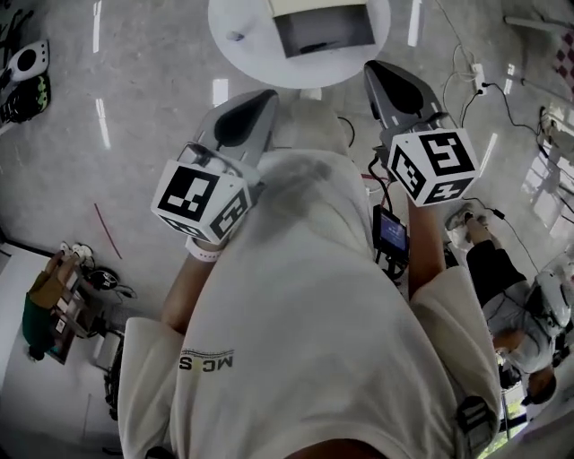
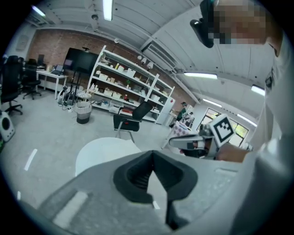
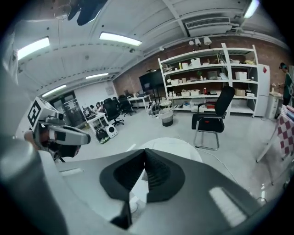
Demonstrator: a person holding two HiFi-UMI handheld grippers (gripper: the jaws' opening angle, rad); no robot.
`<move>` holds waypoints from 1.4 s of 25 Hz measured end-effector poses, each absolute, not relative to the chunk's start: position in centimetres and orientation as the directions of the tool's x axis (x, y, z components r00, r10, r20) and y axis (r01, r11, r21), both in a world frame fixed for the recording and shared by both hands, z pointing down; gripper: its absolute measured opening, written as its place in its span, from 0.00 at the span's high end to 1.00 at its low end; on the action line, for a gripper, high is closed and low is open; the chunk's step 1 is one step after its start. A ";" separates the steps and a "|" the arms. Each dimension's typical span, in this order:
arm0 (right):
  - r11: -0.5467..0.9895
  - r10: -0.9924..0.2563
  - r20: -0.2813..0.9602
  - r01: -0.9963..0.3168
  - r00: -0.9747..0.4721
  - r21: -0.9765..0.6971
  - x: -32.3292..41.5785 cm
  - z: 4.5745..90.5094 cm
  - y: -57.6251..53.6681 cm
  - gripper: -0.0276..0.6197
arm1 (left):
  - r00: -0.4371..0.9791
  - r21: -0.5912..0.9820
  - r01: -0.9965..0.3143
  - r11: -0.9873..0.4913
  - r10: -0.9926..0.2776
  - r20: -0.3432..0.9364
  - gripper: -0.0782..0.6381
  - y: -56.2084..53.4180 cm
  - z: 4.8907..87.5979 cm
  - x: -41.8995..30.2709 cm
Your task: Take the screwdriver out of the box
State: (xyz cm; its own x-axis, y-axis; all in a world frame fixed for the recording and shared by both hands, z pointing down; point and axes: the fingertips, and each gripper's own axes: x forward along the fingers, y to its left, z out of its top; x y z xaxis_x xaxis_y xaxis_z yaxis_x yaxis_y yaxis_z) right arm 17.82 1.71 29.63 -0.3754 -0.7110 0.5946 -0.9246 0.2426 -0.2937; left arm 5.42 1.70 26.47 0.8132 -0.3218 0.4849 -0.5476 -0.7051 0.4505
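An open white box (image 1: 323, 27) stands on the round white table (image 1: 247, 49) at the top of the head view; a thin dark shape lies inside it, too small to identify as the screwdriver. My left gripper (image 1: 267, 97) and right gripper (image 1: 373, 68) are held up in front of my chest, short of the table edge. Both are shut with nothing between the jaws. In the left gripper view the jaw tips (image 2: 153, 156) meet above the table (image 2: 103, 153), and the right gripper (image 2: 197, 142) shows beside them. The right gripper's tips (image 3: 144, 153) also meet.
A small dark object (image 1: 235, 37) lies on the table left of the box. A black chair (image 3: 213, 114) and shelving (image 3: 216, 78) stand beyond the table. Cables (image 1: 484, 90) trail on the floor at right, near another person (image 1: 511, 305). A loaded cart (image 1: 58, 300) stands at left.
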 end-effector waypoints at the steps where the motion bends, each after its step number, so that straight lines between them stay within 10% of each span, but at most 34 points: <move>1: 0.256 -0.698 0.607 -0.924 -0.380 -0.285 17.8 30.5 1.5 0.96 | 0.807 0.453 -0.558 -0.695 -0.329 0.490 0.89 1.8 26.9 5.3; 35: 0.936 0.005 0.843 -0.295 -0.538 -0.194 5.8 50.1 -1.9 0.88 | 0.649 0.531 -0.761 -0.373 -0.443 0.619 0.89 1.4 40.3 -2.6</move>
